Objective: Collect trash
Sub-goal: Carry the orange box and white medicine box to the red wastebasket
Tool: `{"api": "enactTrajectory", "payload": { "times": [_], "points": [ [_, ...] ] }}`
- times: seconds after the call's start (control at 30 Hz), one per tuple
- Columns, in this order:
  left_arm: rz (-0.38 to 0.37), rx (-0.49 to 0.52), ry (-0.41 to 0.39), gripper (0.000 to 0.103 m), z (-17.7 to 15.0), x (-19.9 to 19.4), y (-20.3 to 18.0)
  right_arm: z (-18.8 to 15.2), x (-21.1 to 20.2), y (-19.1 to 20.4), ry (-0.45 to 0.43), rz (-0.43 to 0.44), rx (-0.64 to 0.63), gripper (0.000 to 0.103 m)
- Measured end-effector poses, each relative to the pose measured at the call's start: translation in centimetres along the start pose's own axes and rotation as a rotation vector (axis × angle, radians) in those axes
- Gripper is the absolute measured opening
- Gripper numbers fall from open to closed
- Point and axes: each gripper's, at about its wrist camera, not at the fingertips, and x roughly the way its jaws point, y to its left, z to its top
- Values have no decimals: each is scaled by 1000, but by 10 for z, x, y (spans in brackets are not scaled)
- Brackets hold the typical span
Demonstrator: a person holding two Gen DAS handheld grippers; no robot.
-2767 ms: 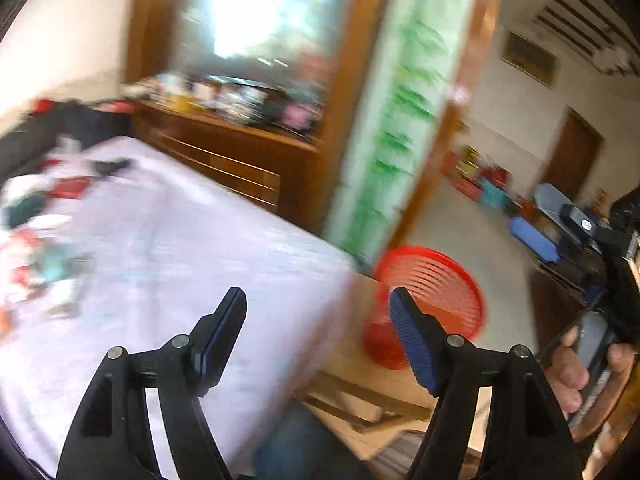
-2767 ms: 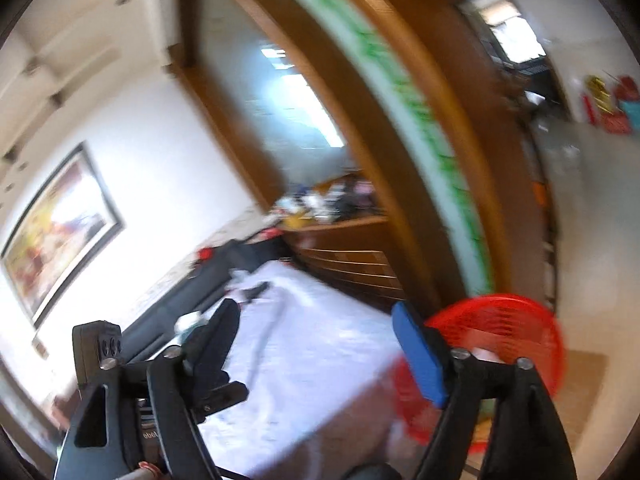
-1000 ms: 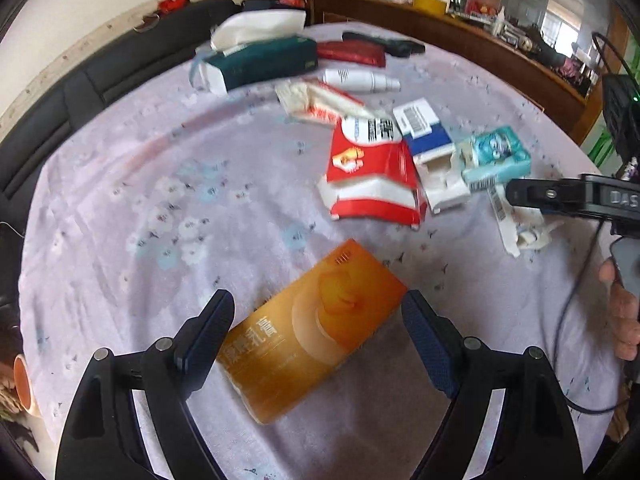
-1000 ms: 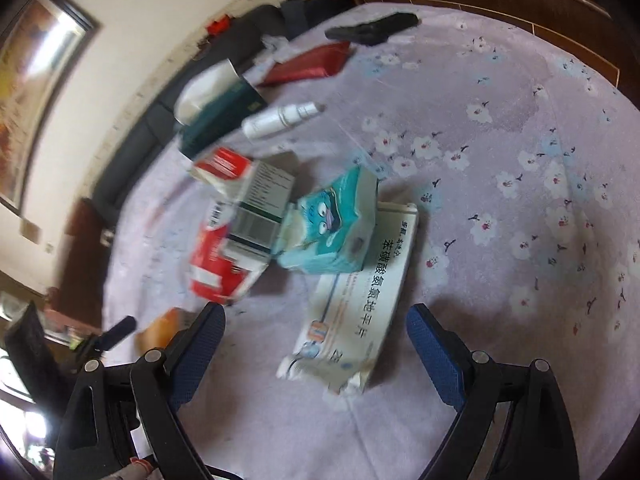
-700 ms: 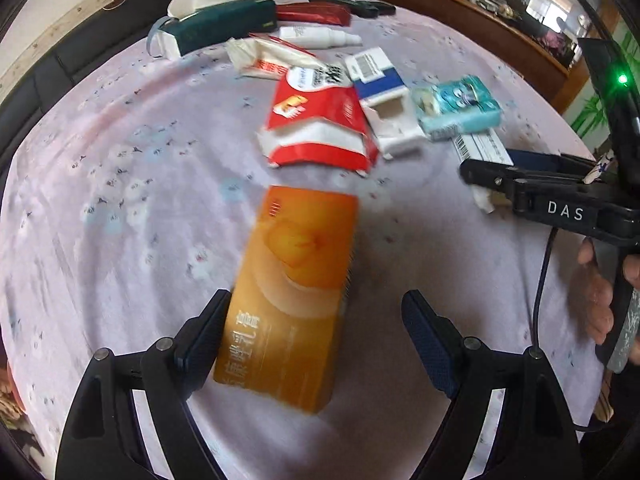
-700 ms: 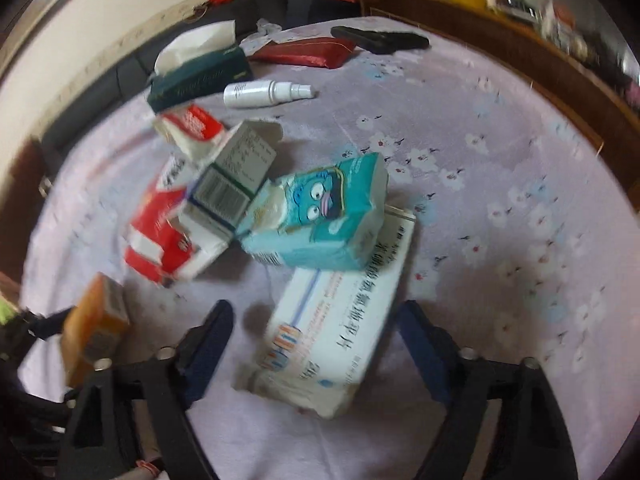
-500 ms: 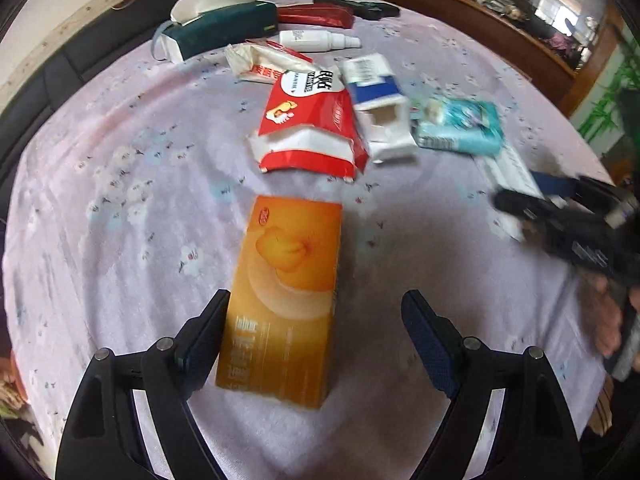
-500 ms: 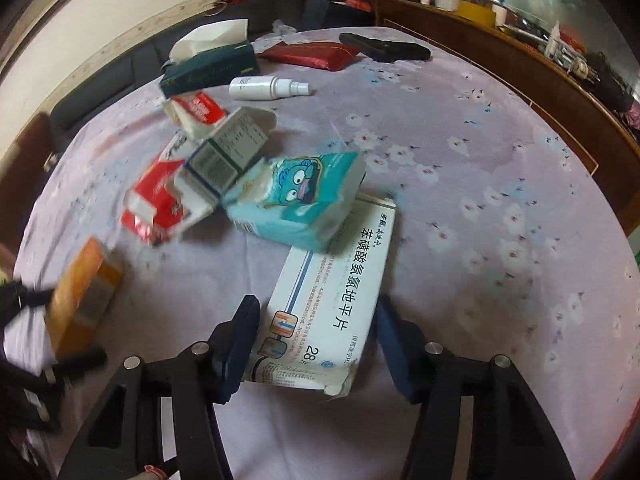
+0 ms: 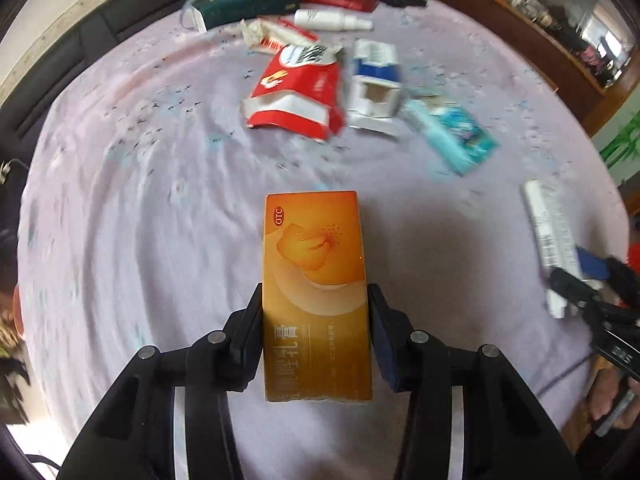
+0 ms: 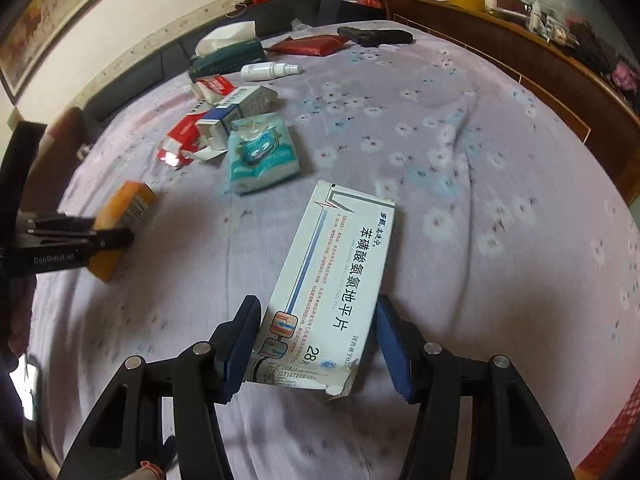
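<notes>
1. The round table with a purple flowered cloth (image 10: 460, 128) holds the trash.
2. The left gripper (image 9: 316, 332) squeezes the long orange cardboard box (image 9: 316, 280) near the front edge.
3. The right gripper (image 10: 316, 340) hugs the flat white medicine box (image 10: 336, 280) (its right pad may not be touching), ready to lift.

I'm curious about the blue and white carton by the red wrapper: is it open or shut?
Open: the blue and white carton shows a flap up and a hollow end.

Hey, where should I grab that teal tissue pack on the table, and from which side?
Judging by its pose, grip the teal tissue pack across its two long sides near the middle, coming down from above: it lies flat on the tablecloth, soft and squashable.
</notes>
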Motion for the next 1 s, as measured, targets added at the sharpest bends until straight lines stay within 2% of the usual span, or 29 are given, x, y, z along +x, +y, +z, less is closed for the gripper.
{"api": "enactTrajectory", "payload": {
  "times": [0.2,0.3,0.57,0.77,1.0],
  "points": [
    [-101,-95,-129,45,-53,-61,-44,-23,-25,-21,-41,158,62,61],
    [-96,-140,-212,45,-65,-83,-60,-33,-48,-29,-85,227,86,61],
    [-97,-157,-376,45,-74,-144,-91,-48,-136,-33,-262,297,59,61],
    [-138,-133,-478,45,-80,-187,-110,-64,-205,-33,-419,286,36,61],
    [-192,-76,-571,45,-90,-229,-135,-82,-267,-35,-562,292,32,61]
  ]
}}
